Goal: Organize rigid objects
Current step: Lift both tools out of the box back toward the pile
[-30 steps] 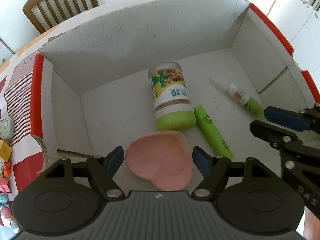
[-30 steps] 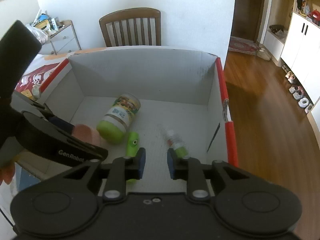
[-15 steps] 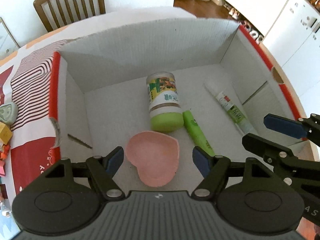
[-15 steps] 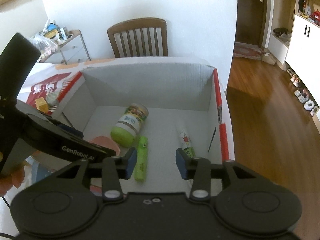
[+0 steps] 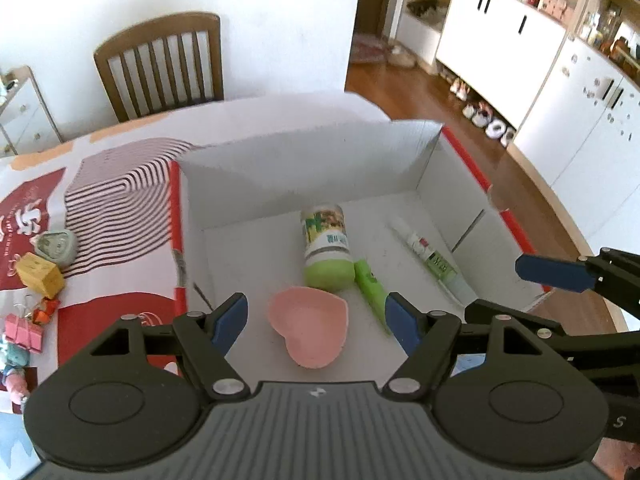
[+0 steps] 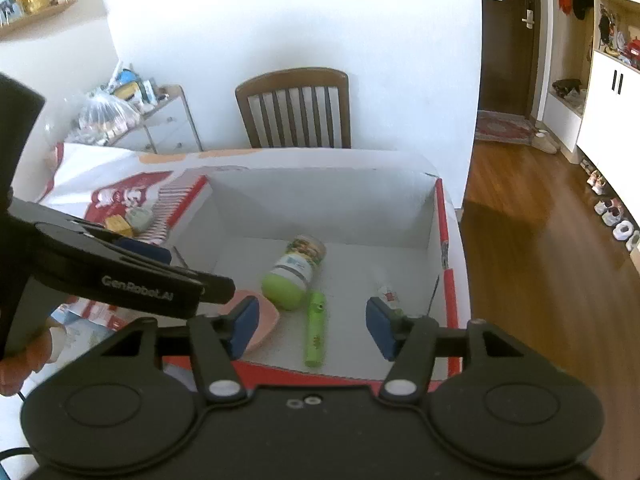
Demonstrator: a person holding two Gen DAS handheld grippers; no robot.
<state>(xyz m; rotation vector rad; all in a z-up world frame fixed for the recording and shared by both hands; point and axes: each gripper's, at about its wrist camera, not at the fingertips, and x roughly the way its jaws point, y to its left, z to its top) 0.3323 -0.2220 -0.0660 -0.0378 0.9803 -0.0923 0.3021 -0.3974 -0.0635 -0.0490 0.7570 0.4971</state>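
A white cardboard box (image 5: 304, 164) with red rims holds a pink heart-shaped dish (image 5: 310, 330), a jar with a green lid (image 5: 326, 252) lying on its side, a green marker (image 5: 370, 284) and a small white-and-green tube (image 5: 430, 256). My left gripper (image 5: 314, 322) is open and empty above the box's near edge, over the dish. My right gripper (image 6: 314, 326) is open and empty, raised above the box's near rim (image 6: 340, 374). In the right wrist view the jar (image 6: 294, 272), marker (image 6: 316, 330) and dish (image 6: 260, 320) show too.
Small toys lie on the red-and-white tablecloth left of the box: a yellow block (image 5: 40, 274), a pale green piece (image 5: 56, 246), pink clips (image 5: 22, 334). A wooden chair (image 5: 160, 68) stands behind the table. Wood floor and white cabinets (image 5: 560, 80) are at the right.
Both grippers have risen and pulled back from the box. The right gripper has opened wider. The objects in the box have not moved.
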